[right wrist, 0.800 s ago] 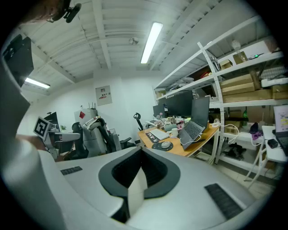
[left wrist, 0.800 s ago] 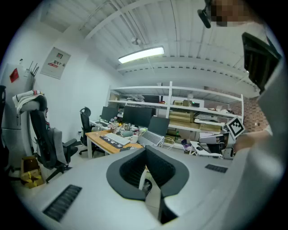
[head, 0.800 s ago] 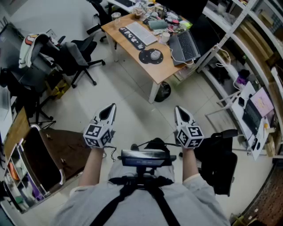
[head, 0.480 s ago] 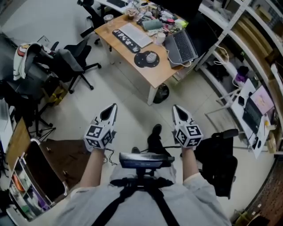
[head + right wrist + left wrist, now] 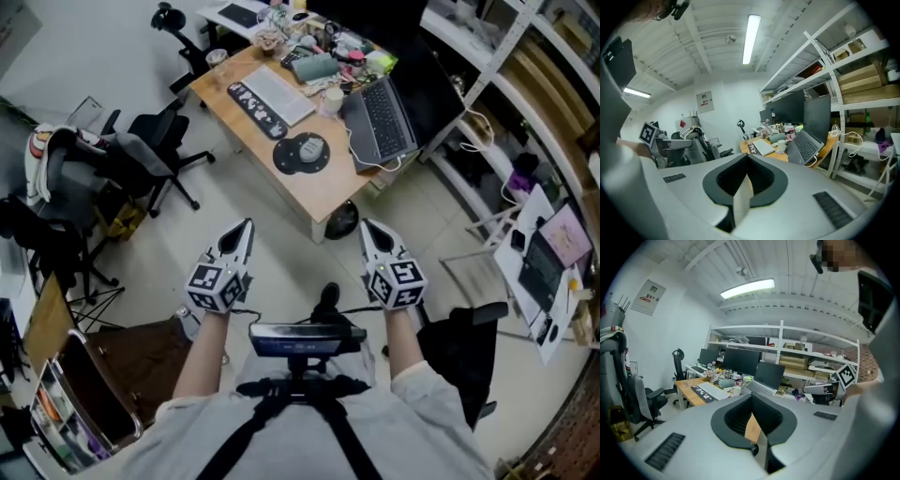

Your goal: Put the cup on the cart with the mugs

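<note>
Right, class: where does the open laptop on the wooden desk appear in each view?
Head view: laptop upper centre, slightly right.
Left gripper view: laptop near centre, slightly right.
Right gripper view: laptop right of centre.
Shared landmark: white keyboard, left of it everywhere.

The light brown wooden surface (image 5: 321, 187) has a smooth, matt top; the round black mat (image 5: 301, 153) on it looks matt too. Beside it, the pale floor (image 5: 281, 248) shows a faint sheen. To its right, the white shelving frame (image 5: 473, 84) looks like painted metal.
</note>
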A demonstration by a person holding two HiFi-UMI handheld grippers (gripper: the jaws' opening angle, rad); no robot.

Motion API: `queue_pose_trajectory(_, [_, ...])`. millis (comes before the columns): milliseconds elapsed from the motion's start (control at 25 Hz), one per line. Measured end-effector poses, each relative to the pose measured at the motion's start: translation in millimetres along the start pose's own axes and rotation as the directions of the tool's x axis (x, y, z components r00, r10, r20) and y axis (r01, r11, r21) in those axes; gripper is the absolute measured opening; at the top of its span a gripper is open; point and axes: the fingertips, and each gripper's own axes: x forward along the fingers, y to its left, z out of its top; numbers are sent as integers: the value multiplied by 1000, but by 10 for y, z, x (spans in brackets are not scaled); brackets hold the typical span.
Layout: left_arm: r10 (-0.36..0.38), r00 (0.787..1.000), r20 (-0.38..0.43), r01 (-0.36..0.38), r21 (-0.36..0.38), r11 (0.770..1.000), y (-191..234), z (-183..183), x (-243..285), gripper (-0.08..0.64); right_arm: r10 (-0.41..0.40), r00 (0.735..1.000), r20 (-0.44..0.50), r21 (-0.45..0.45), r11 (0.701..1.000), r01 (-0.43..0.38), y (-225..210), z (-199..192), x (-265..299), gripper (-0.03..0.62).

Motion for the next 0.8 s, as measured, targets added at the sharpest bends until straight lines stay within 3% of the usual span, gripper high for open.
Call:
queue_pose_trajectory(240, [-11, 1000, 1, 11, -1, 1000, -14, 159, 784, 2, 54, 998, -15, -31, 998, -54, -379, 252, 374, 5])
queue_pose_trajectory(440, [-44, 998, -45, 44, 7, 999, 0, 252, 1410, 4, 56, 998, -12, -29, 998, -56, -670, 402, 670, 5])
queue_pose_trajectory(600, [-76, 995, -63, 77, 12, 997, 107, 367, 1951, 9, 29, 999, -19, -20, 999, -29, -892, 491, 994, 5])
queue_pose_trajectory(800, [-123, 985, -123, 127, 22, 992, 368, 391, 2766, 97, -35, 999, -31, -10, 999, 35, -1155, 569, 1523, 5])
